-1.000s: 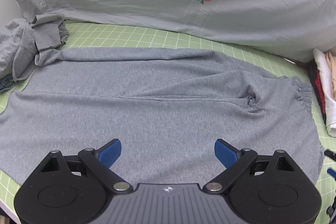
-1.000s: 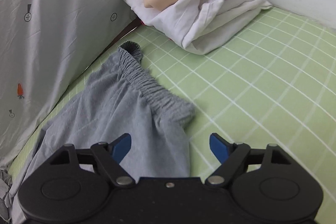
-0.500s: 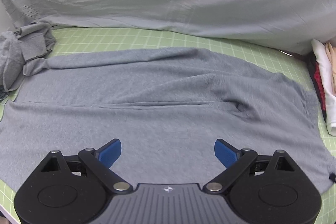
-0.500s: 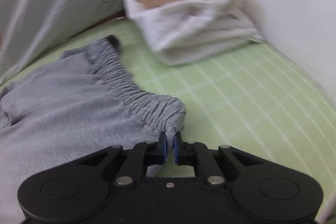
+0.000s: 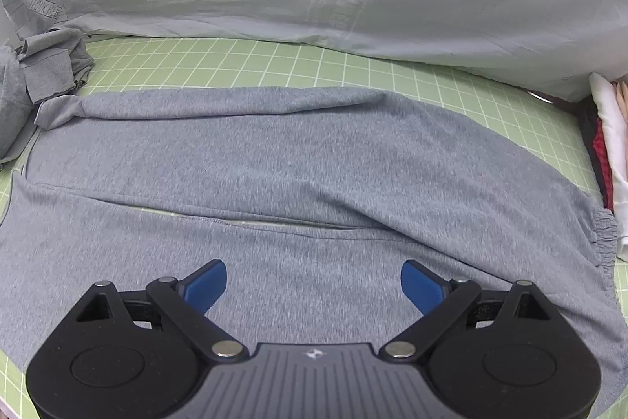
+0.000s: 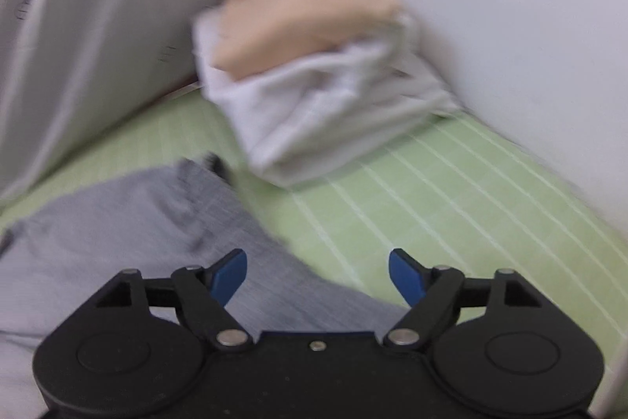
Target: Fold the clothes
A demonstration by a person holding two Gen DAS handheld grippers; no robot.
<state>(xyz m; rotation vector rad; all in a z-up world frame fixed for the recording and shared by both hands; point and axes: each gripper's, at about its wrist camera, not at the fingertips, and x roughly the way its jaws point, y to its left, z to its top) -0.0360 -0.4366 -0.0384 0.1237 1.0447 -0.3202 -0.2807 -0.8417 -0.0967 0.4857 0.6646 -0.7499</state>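
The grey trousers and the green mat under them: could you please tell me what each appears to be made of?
The grey trousers look like soft heathered jersey knit, probably a cotton blend: matte, speckled grey, draping in gentle folds, with a gathered elastic waistband. The green mat looks like a smooth sheet printed with a white grid, likely vinyl or rubber as on a cutting mat; the pictures cannot settle which.

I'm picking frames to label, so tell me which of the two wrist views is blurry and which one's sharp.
Right wrist view: motion-blurred, smearing the white and beige clothes pile and grey pants, though the open right gripper stays crisp. Left wrist view: sharp, with pant seams and green grid mat clear, edges fisheye-curved.
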